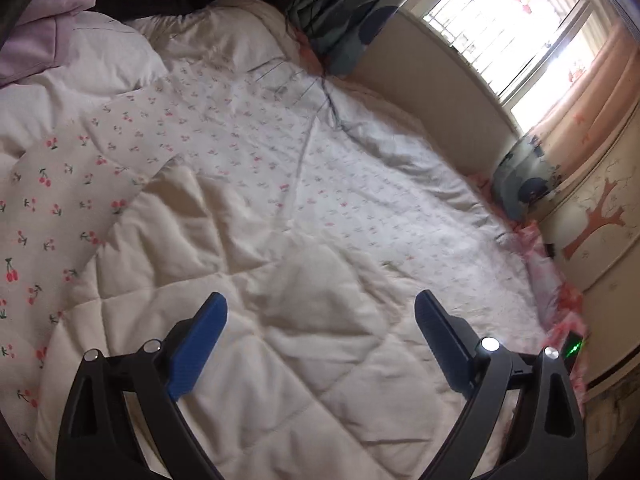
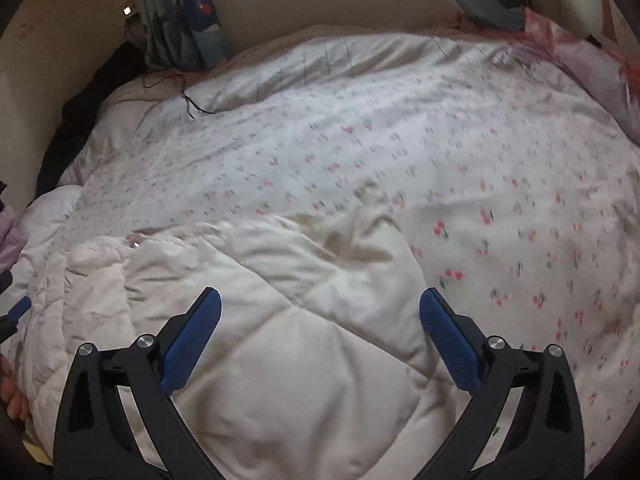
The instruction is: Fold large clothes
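Note:
A large white quilt with a cherry-print cover (image 1: 248, 148) lies spread over the bed, its plain cream quilted underside (image 1: 280, 320) turned up near me. It also shows in the right wrist view, with the print (image 2: 400, 152) behind and the cream part (image 2: 288, 340) in front. My left gripper (image 1: 320, 308) is open and empty, just above the cream part. My right gripper (image 2: 320, 304) is open and empty above the same cream part. The tip of the left gripper shows at the right wrist view's left edge (image 2: 18, 308).
A cream headboard (image 1: 440, 92) and a bright window (image 1: 520, 32) lie at the far side. Blue patterned pillows (image 1: 352, 20) (image 1: 524, 184) stand at the bed's corners. Lilac and black clothes (image 1: 48, 20) lie at the far left. A thin cable (image 2: 188, 100) crosses the quilt.

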{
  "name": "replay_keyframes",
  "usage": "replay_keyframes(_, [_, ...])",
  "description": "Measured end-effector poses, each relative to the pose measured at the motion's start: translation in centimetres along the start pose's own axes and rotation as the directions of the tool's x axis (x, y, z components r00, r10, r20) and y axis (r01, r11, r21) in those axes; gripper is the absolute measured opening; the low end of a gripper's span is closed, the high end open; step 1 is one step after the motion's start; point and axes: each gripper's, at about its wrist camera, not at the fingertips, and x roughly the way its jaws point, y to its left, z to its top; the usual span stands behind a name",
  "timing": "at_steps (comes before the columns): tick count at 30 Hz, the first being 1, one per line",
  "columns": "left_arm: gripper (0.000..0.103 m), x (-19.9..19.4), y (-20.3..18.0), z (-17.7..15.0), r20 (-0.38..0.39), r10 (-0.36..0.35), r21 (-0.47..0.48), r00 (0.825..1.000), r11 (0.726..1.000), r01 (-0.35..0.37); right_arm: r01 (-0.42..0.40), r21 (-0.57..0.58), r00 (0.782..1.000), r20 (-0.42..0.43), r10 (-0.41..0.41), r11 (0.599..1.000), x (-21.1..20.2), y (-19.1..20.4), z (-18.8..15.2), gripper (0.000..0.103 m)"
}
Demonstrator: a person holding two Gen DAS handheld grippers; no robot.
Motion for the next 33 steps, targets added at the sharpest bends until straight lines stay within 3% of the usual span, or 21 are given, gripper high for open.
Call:
replay_keyframes(2, [0.091, 2.2, 1.1, -0.6, -0.065, -0.004, -0.036, 0.998, 0.999, 0.002, -0.083, 0.081, 0.996, -0.005, 0.084, 0.993, 0.5, -1.8, -0.1, 0.097])
replay_keyframes(4, [0.091, 2.0, 0.8, -0.8, -0.054, 0.009, -0.01, 0.999, 1.0, -0.01, -0.042, 0.052, 0.999, -0.009, 0.042, 0.998, -0.7, -1.1, 0.5, 0.097])
replay_keyframes(6, [0.091, 0.3, 0.5, -0.7, -0.025, -0.019, -0.005, 1.0, 1.0, 0.018, -0.008, -0.014, 0.997, 0.074, 0.009, 1.0, -3.7, 0.6, 0.8, 0.097])
replay_keyframes(9, [0.091, -2.6, 0.6, -0.9, 0.02, -0.021, 0.005, 1.0, 1.0, 0.021, -0.021, -0.117, 0.985, 0.165, 0.04, 0.993, -7.1, 4.9, 1.0, 0.097])
replay_keyframes(13, [0.091, -3.8, 1.9, -1.2, 0.024, 0.055, 0.032, 0.998, 0.998, -0.056, -0.091, -0.228, 0.983, 0.137, 0.124, 0.969, -6.5, 12.4, 2.3, 0.097])
replay_keyframes(16, [0.091, -2.4, 3.1, -1.6, -0.027, 0.106, 0.026, 0.994, 0.994, -0.106, 0.005, -0.315, 0.99, 0.138, 0.04, 0.949, -4.5, 16.2, 2.3, 0.097])
replay_keyframes(18, [0.091, -1.4, 3.2, -2.2, -0.054, 0.122, 0.045, 0.991, 0.992, -0.12, 0.065, -0.302, 0.987, 0.161, -0.017, 0.951, -3.5, 15.4, 2.1, 0.097])
replay_keyframes(20, [0.091, -1.4, 2.6, -2.4, -0.052, 0.137, 0.079, 0.989, 0.988, -0.132, 0.094, -0.212, 0.99, 0.12, -0.069, 0.973, -2.4, 11.9, 1.8, 0.097])
replay_keyframes(23, [0.091, -1.2, 2.3, -2.4, -0.066, 0.15, 0.097, 0.987, 0.985, -0.143, 0.169, -0.003, 0.986, 0.016, -0.169, 0.986, -1.3, 2.1, -0.1, 0.097])
replay_keyframes(25, [0.091, -0.9, 2.1, -2.4, -0.078, 0.15, 0.106, 0.986, 0.984, -0.141, 0.03, 0.121, 0.998, -0.059, -0.023, 0.992, -0.6, -2.7, -1.6, 0.097])
replay_keyframes(27, [0.091, -0.9, 1.4, -2.5, -0.075, 0.149, 0.133, 0.986, 0.981, -0.139, 0.061, 0.088, 0.996, -0.066, -0.055, 0.994, -1.7, -2.5, -1.4, 0.097])
replay_keyframes(28, [0.091, -1.0, 1.2, -2.5, -0.074, 0.161, 0.145, 0.984, 0.978, -0.149, 0.083, 0.066, 0.996, -0.036, -0.081, 0.994, -2.8, -1.6, -0.8, 0.097])
replay_keyframes(30, [0.091, -1.0, 1.1, -2.5, -0.074, 0.178, 0.152, 0.981, 0.975, -0.165, 0.049, 0.067, 0.996, 0.068, -0.054, 0.997, -5.6, -0.1, 0.6, 0.097])
replay_keyframes(32, [0.091, -1.1, 1.4, -2.4, -0.078, 0.17, 0.142, 0.982, 0.977, -0.158, 0.044, 0.047, 0.98, 0.191, -0.052, 0.998, -8.2, 1.9, 2.0, 0.097])
replay_keyframes(33, [0.091, -1.3, 1.5, -2.3, -0.073, 0.161, 0.126, 0.984, 0.98, -0.151, 0.014, 0.003, 0.968, 0.249, -0.014, 1.0, -9.0, 3.3, 2.6, 0.097])
